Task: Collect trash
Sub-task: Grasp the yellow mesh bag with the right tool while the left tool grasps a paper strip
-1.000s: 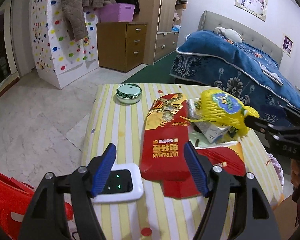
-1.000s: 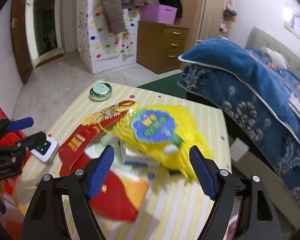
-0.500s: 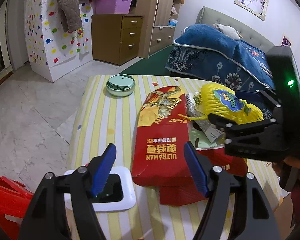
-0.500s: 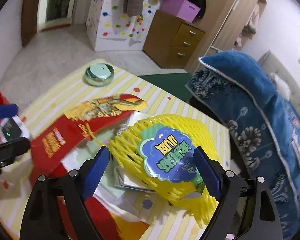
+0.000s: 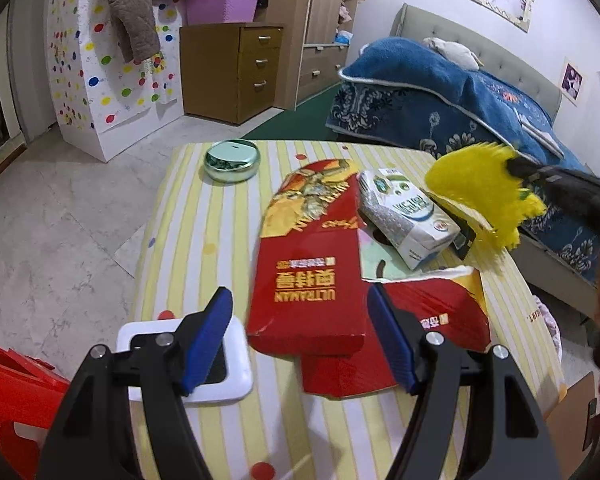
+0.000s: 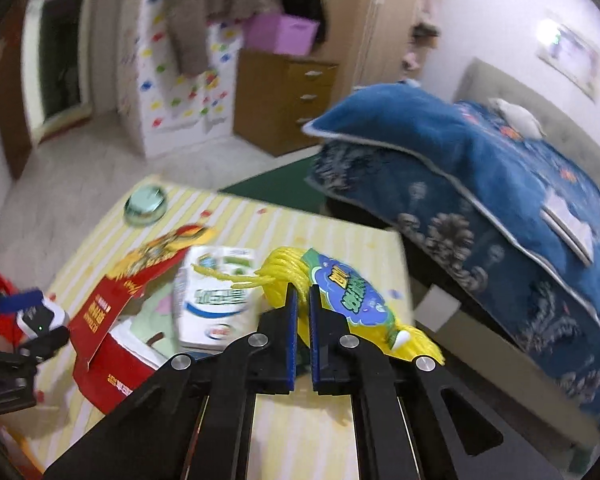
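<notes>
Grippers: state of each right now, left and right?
Left gripper: open, holding nothing, over the red Ultraman box.
Right gripper: closed on the yellow net bag.

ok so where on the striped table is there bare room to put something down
Bare striped cloth runs between the round tin and the white device, left of the red box. The near edge is also free. Crowded on the right: carton and torn packaging.

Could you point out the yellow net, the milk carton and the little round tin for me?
Yellow net (image 6: 288,270): right wrist view, bunched mesh by the pads.
Milk carton (image 5: 406,210): left wrist view, printed side.
Round tin (image 5: 232,160): left wrist view, lid.
</notes>
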The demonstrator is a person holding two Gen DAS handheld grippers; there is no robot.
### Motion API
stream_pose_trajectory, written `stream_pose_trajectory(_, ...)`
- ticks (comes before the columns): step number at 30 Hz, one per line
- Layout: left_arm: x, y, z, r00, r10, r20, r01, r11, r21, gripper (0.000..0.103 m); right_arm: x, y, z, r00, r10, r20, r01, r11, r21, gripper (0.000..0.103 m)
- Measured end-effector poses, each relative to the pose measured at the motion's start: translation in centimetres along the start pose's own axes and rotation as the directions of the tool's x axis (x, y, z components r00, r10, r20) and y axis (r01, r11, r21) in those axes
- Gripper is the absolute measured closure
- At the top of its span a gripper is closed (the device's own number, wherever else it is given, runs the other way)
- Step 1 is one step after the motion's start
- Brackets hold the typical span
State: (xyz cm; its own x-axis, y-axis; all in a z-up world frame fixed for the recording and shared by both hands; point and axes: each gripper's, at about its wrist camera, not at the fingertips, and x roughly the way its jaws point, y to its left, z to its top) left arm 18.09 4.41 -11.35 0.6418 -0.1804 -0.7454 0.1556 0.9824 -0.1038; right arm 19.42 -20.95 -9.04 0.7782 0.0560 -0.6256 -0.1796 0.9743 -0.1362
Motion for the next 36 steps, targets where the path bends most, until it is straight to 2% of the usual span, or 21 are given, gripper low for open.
stream_pose_trajectory(4, 1.1, -1.0, 0.5, 1.0, -0.009, -0.021, 0.009, 1.0, 0.002, 0.035, -3.7, -3.8, -1.4, 0.999, 0.02, 0.037, -0.024, 0.991, 0.128, 0.099)
stream_pose_trajectory(6, 2.1, -1.7, 1.2, 0.999, -0.005, -0.034, 0.005, 1.0, 0.004, 0.035, -5.3, -4.7, -2.3, 0.998, 0.035, 0.051, -0.042, 0.987, 0.156, 0.099)
stream_pose_trajectory(11, 4.8, -3.0, 2.6, 0.996, 0.037, -0.08, -0.034, 0.999, 0.035, 0.044, -8.0, -5.4, -4.8, 0.995, 0.065, 0.073, -0.077, 0.98, 0.184, 0.099)
stream_pose_trajectory(17, 7.2, -3.4, 3.1, 0.983, 0.112, -0.146, -0.106, 0.993, 0.048, 0.05, -8.5, -5.8, -6.4, 0.995, 0.066, 0.075, -0.08, 0.977, 0.197, 0.099)
stream_pose_trajectory(19, 7.5, -3.4, 3.3, 0.981, 0.126, -0.15, -0.119, 0.991, 0.052, 0.06, -8.6, -6.0, -6.7, 0.995, 0.072, 0.076, -0.086, 0.975, 0.207, 0.099)
stream_pose_trajectory(21, 7.4, -3.4, 3.4, 0.979, 0.136, -0.149, -0.13, 0.99, 0.05, 0.066, -8.8, -6.1, -6.9, 0.994, 0.074, 0.079, -0.09, 0.973, 0.213, 0.099)
stream_pose_trajectory(26, 5.4, -3.5, 4.0, 0.985, 0.14, -0.098, -0.135, 0.989, 0.056, 0.088, -9.5, -6.4, -7.2, 0.993, 0.073, 0.097, -0.093, 0.971, 0.219, 0.099)
stream_pose_trajectory(28, 3.9, -3.3, 4.4, 0.989, 0.132, -0.064, -0.128, 0.99, 0.057, 0.101, -9.9, -6.5, -7.3, 0.992, 0.068, 0.104, -0.09, 0.971, 0.221, 0.099)
stream_pose_trajectory(33, -0.5, -2.3, 5.1, 0.988, 0.15, 0.023, -0.151, 0.986, 0.069, 0.103, -11.2, -6.9, -7.7, 0.991, 0.01, 0.136, -0.04, 0.974, 0.223, 0.099)
stream_pose_trajectory(36, -3.8, -1.6, 4.8, 0.991, 0.117, 0.064, -0.119, 0.992, 0.041, 0.103, -12.2, -7.7, -8.1, 0.989, 0.013, 0.146, -0.051, 0.965, 0.256, 0.099)
